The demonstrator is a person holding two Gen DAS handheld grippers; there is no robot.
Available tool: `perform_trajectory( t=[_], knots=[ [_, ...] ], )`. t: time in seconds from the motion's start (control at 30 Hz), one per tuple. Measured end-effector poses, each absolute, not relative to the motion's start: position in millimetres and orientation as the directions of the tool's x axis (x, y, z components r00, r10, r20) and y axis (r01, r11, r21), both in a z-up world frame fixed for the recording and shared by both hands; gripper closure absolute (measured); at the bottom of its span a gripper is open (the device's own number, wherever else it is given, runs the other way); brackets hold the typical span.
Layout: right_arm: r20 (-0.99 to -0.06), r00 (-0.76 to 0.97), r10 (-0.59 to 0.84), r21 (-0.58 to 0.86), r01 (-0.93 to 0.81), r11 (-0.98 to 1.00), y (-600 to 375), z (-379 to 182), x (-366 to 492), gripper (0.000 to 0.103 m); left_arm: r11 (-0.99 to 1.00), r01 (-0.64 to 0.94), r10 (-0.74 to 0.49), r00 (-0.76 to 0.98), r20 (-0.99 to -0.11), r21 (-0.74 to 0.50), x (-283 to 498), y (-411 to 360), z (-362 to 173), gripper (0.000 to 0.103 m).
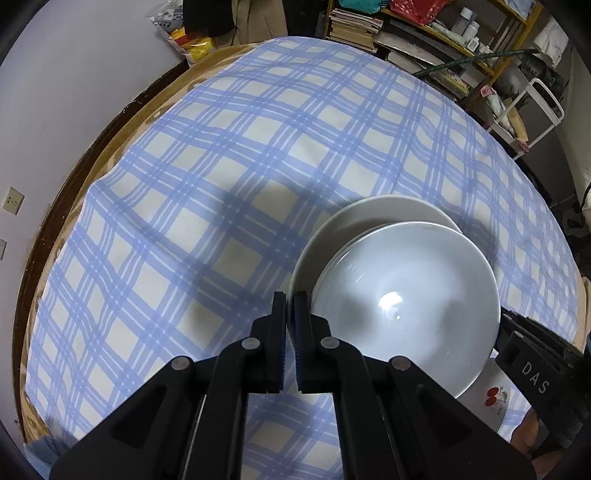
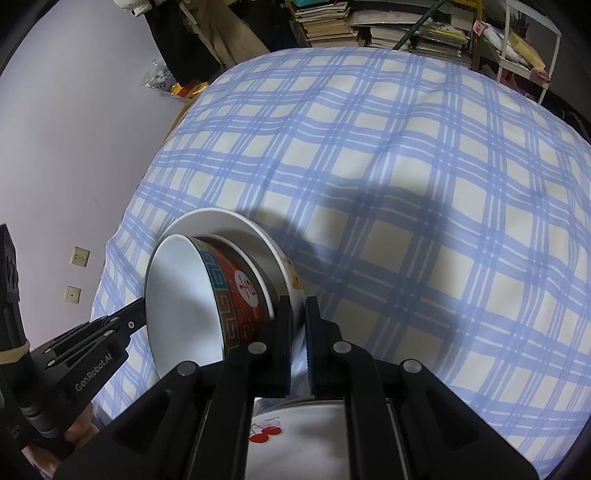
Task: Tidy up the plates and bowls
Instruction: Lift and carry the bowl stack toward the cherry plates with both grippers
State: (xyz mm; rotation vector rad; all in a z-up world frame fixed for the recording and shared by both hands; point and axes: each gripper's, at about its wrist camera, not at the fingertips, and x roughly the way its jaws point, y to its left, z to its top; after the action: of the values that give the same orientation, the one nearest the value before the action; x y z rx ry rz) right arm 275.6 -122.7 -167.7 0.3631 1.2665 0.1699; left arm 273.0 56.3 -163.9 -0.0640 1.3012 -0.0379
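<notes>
Nearest the person lay a white plate printed with red cherries [image 2: 273, 439], flat on the checked tablecloth [image 2: 424, 229] under the right gripper [image 2: 298, 306]. It looked like the base of a pile; a second rim seemed to lie along its far edge, though I could not be sure.

Just beyond it, both tools met at the nested bowls. The right gripper's jaws were pinched on the near rim of the outer white bowl [image 2: 288, 295], and the left gripper [image 1: 290, 301] was clamped on the opposite rim, its pads nearly touching with only the thin wall between them. I judged this two-sided hold was meant to move the whole nest as one without the inner pieces sliding.

The stack was tipped, its open mouths turned toward the left gripper, so the bowls leaned on one another instead of sitting level. I counted three: the outer white bowl, a middle bowl seen only as an edge, and on the inside a red patterned bowl [image 2: 240, 291] with a white interior [image 1: 406, 306]. A fourth could have been hidden.

Further out the tablecloth carried only shadows. Behind the table stood one shelf crammed with books [image 2: 369, 26] and one white rack [image 2: 532, 48].
</notes>
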Motion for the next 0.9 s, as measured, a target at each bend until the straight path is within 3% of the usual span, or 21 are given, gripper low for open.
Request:
perform_trajectory(
  t=[0.23,0.5,0.9],
  knots=[
    [-0.897,0.306,0.319,0.357,0.075,0.931,-122.8,-163.9,278.3,0.093,0.997,-0.014,-0.073,0.278,-0.958,-0.080,270.4,57.0,-159.0,0.102],
    [-0.925,0.311,0.217,0.232,0.013,0.973,-99.3,-136.7,290.2,0.093,0.972,-0.091,-0.188,0.250,-0.950,-0.217,268.0,76.1,-157.2,0.102],
    [-0.911,0.349,0.218,0.250,0.048,0.967,-130.9,-96.8,244.1,0.093,0.967,-0.055,-0.222,0.300,-0.928,-0.249,246.9,55.9,-110.6,0.102]
  ],
)
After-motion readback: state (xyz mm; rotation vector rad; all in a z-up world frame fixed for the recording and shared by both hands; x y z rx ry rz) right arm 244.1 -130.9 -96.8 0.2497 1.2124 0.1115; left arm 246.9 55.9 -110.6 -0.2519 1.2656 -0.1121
